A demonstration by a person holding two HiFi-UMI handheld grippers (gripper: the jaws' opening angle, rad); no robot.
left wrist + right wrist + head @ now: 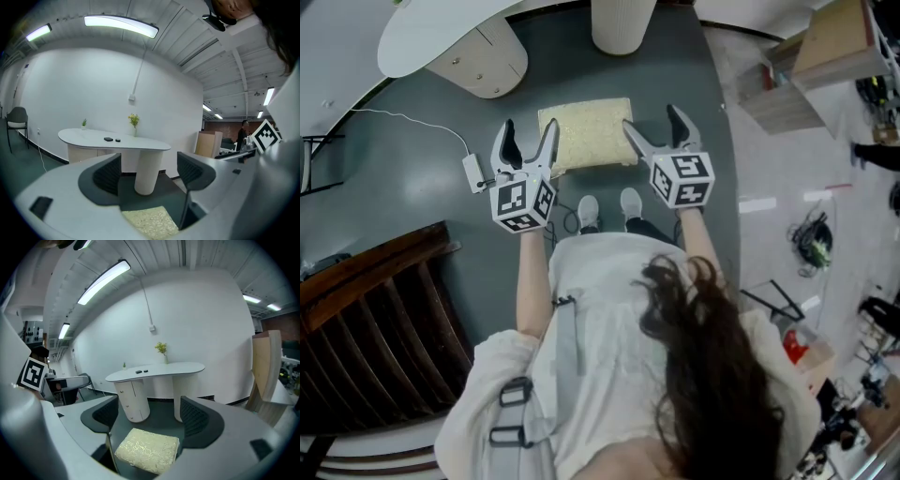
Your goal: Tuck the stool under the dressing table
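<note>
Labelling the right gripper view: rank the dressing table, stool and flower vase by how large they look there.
1. dressing table
2. stool, enlarged by its nearness to the camera
3. flower vase

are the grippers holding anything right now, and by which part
Nothing is held. The left gripper and the right gripper both have their jaws wide apart and empty; the stool sits below them, ungripped.

Open grey floor (558, 66) lay between the stool (586, 133) and the counter (431, 33); under its top, a drawer pedestal (483, 64) and a round leg (622, 23) flanked the gap. A cable (412, 120) lay alongside.
</note>
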